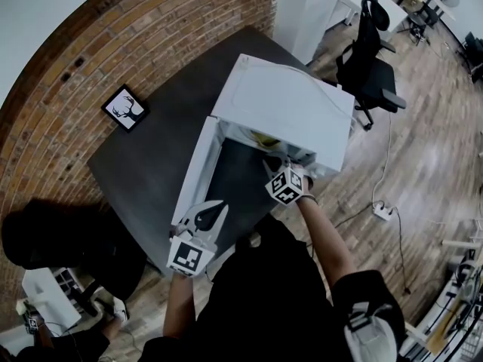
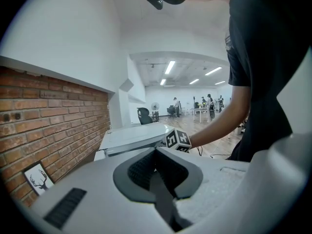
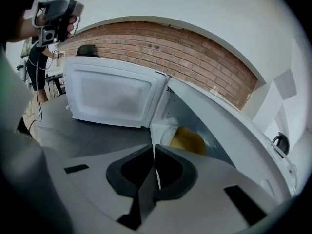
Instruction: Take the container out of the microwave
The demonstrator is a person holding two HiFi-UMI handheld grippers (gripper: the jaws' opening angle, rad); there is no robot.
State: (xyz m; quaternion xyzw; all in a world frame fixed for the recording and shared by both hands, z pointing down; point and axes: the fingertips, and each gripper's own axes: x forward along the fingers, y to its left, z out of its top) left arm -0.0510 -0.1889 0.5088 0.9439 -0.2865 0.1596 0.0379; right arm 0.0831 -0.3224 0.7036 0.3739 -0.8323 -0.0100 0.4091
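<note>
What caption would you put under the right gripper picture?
Right gripper, its empty jaws just opening, points at the yellow container inside the open microwave.

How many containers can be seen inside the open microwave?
1: a yellow container inside the microwave, whose door stands open. Most of the cavity is out of sight, so others may be hidden.

**Bench: what sits on it**

Dark grey bench [image 1: 151,157], far edge against the brick wall [image 1: 173,29]. White microwave [image 1: 290,104] stands on the end to the head view's right, its door [image 1: 198,173] swung open over the benchtop. Small framed stag picture [image 1: 125,108] at the wall, well apart.
</note>
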